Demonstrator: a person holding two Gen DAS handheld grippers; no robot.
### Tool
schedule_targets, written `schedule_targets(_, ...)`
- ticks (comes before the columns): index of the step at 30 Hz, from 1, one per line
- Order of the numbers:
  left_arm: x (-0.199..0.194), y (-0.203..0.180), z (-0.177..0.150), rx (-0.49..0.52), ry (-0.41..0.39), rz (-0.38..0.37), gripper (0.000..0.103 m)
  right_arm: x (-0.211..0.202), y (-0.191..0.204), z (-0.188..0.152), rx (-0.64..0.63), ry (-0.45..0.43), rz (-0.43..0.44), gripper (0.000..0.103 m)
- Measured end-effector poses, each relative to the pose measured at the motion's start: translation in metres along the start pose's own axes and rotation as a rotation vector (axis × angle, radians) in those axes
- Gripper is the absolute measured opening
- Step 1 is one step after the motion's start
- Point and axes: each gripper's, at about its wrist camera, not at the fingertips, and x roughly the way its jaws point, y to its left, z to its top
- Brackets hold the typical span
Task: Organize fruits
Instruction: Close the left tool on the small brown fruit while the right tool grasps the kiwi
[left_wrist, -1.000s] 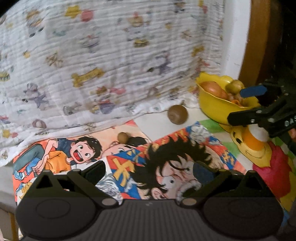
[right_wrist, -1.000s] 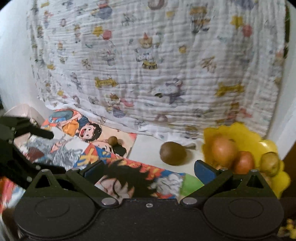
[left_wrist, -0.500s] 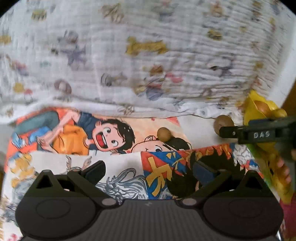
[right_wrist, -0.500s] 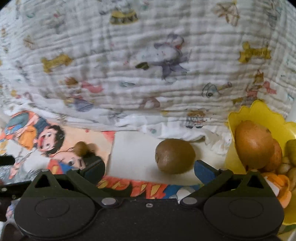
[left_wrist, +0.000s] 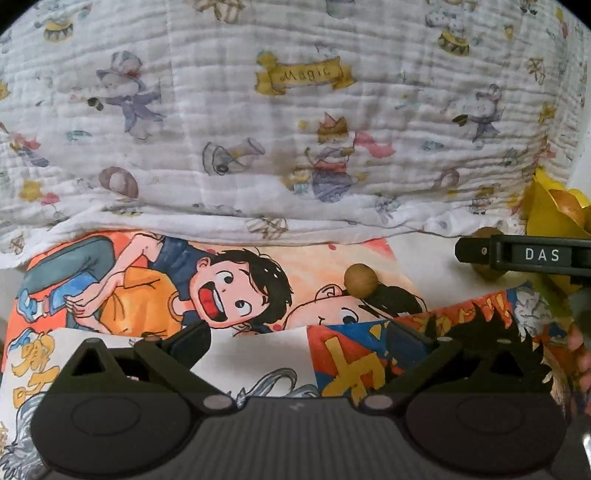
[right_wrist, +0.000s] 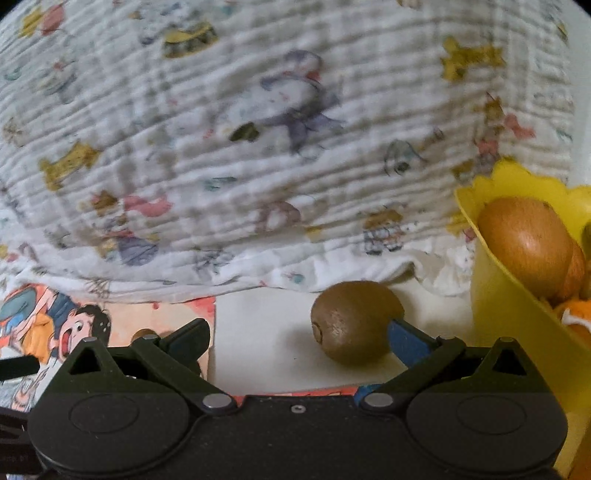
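Between the spread fingers of the right gripper (right_wrist: 297, 338), low in the right wrist view, the kiwi (right_wrist: 356, 321) is lying on the bare white tabletop (right_wrist: 258, 328), nearer the blue right pad, which is sitting just beside or perhaps touching its flank; the jaws are standing wide and gripping nothing. To the right of that frame, the yellow bowl (right_wrist: 495, 295) is holding an orange-brown fruit (right_wrist: 524, 243) and others. At lower left, the small brown fruit (right_wrist: 144, 334) is peeking out behind the left finger.

Low in the left wrist view, the left gripper (left_wrist: 297, 338) is likewise gaping wide and empty over the cartoon posters (left_wrist: 147, 288), with the small brown fruit (left_wrist: 361, 279) resting above and right of centre, well clear of the pads.

The kiwi is likely firm but bruisable, light, and fuzzy enough not to slip; pinching across its short middle with gentle pressure looks safest. Being round, it may roll if nudged off-centre.
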Motion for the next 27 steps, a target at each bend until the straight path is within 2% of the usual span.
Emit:
schedule_targets(5,0.008,-0.004,0.001,-0.01,0.009,-0.044,0.102,0.011,-0.005,-0.004,0.03,0.016,-0.041,0.102)
schedule_targets(11,0.016,-0.012,0.008,-0.025,-0.027,-0.049,0.102,0.018,-0.015,-0.007,0.081,0.011,-0.096,0.099)
schedule_targets(17,0.025,-0.021,0.017,-0.035,-0.049,-0.034,0.1,0.026,-0.026,-0.011,0.146,0.013,-0.097,0.094)
schedule_targets(27,0.038,-0.026,0.017,-0.038,-0.039,-0.047,0.089,0.041,-0.029,-0.012,0.122,-0.023,-0.085,0.092)
